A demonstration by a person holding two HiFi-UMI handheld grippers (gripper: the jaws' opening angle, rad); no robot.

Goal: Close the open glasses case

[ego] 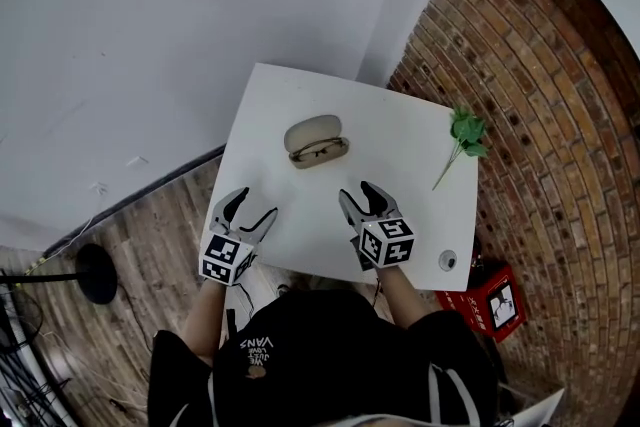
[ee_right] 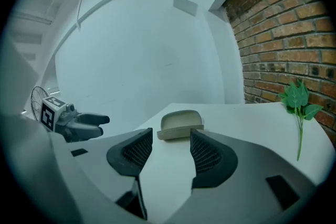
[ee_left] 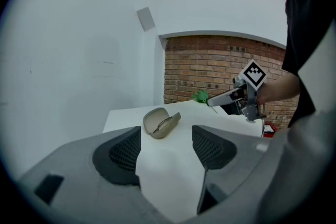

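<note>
Head view: the shirt print reads VANS, upside down. Both forearms reach forward, holding the left gripper and right gripper low over the counter. The open glasses case lies ahead of the jaws. Left gripper view: jaws spread, empty, case beyond them. Right gripper view: jaws spread, empty, case just past their gap

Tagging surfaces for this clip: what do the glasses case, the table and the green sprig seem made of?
Glasses case: beige and matte, probably a hard shell with a leather-like covering; it shows no glare.
Table: smooth white top, likely laminate or painted board, evenly coloured.
Green sprig: thin stem, flat leaves; real or plastic, cannot tell.
</note>
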